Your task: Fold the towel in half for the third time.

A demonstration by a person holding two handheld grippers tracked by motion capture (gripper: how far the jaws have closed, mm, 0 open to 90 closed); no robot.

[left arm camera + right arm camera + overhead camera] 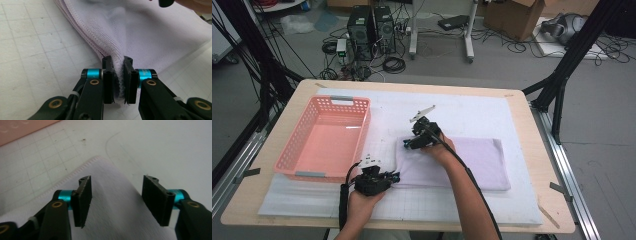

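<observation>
Pink plastic basket point(292, 150) with slotted walls and grey handle strips, lying on the left part of a white gridded mat point(472, 107); its corner also seen as a pink patch point(22, 130) in the right gripper view. Mat spread over a pale wooden table point(539, 145) with rounded corners. Beyond the table, on grey floor: 2 black computer towers point(371, 27) side by side, tangled black cables point(394, 64), a cardboard box point(519, 15), a white stand's legs point(468, 37). Black frame struts point(569, 55) at the right.

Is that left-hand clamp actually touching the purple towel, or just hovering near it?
Touching. The left gripper view shows the left gripper with both black jaws pressed against the folded edge of the towel, and the cloth bunched between them.
</observation>
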